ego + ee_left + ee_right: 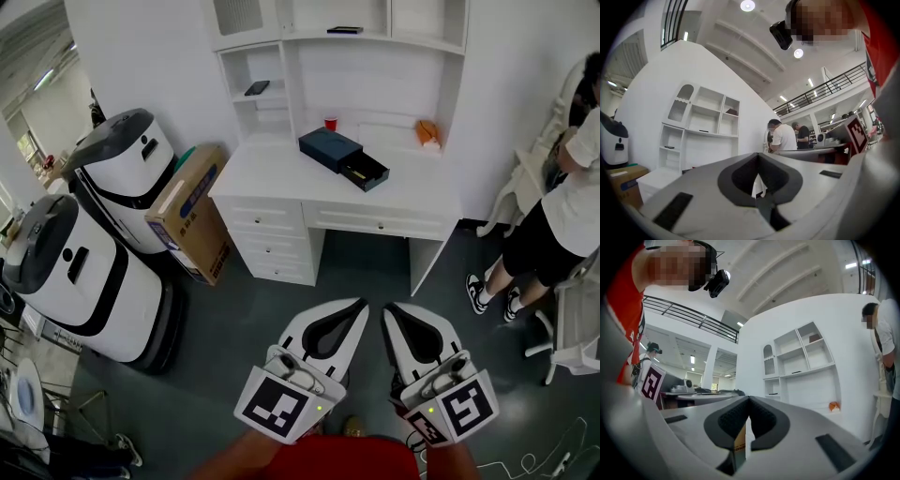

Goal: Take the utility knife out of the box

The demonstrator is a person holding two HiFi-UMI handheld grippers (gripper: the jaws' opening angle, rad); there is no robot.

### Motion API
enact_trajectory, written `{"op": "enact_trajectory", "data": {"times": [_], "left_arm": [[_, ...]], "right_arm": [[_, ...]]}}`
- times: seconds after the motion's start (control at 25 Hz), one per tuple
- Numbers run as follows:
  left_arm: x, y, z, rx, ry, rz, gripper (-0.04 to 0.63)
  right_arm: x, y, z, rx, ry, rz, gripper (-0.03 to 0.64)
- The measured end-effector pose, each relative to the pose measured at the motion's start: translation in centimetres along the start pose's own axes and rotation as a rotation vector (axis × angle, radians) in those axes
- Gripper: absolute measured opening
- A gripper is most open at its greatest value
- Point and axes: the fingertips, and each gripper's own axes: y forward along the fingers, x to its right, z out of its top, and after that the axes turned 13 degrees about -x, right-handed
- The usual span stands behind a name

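Observation:
A dark blue box (328, 147) lies on the white desk (272, 176) at the far side of the floor, its black drawer (366, 171) pulled out to the front right. I cannot make out the utility knife in the dark drawer from here. Both grippers hang low over the grey floor, well short of the desk. The left gripper (361, 302) (758, 155) is shut with nothing in it. Right beside it, the right gripper (387, 307) (748, 398) is shut too, and empty. Both point toward the desk.
A red cup (330, 122) and an orange object (427, 133) (834, 405) sit at the desk's back. A cardboard box (190, 211) and two white machines (70, 272) stand left of it. A person (553, 220) stands at the right by a white chair (577, 328).

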Motion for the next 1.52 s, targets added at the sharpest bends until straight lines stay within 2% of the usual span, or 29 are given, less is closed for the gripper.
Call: {"op": "enact_trajectory", "data": {"times": [0.24,0.4,0.56,0.88,1.0,1.24,1.36,1.52], "left_arm": [[0.0,1.8,0.2,-0.001,-0.003,0.02,0.025],[0.5,3.7,1.0,0.025,0.024,0.042,0.025],[1.2,5.6,0.9,-0.001,0.024,0.064,0.025],[-0.7,8.5,1.3,-0.005,0.023,0.118,0.025],[-2.3,9.4,1.5,0.03,0.041,0.137,0.025],[-6.7,11.8,0.9,0.009,0.037,0.141,0.025],[-10.1,13.5,1.6,0.039,0.05,0.141,0.025],[-15.5,15.9,1.8,0.009,0.038,0.128,0.025]], "right_arm": [[2.1,-0.6,-0.2,-0.01,-0.01,-0.005,-0.003],[4.2,-1.0,-0.1,-0.008,-0.027,-0.001,-0.003],[6.2,-1.5,-0.2,-0.008,-0.046,0.018,-0.003],[9.4,0.1,-0.1,-0.013,-0.075,0.051,-0.003],[10.5,1.5,-0.6,-0.03,-0.076,0.055,-0.003],[12.6,5.9,-0.6,-0.043,-0.075,0.051,-0.003],[14.1,9.3,-0.4,-0.055,-0.086,0.042,-0.003],[16.0,14.9,0.3,-0.077,-0.098,0.031,-0.003]]}}
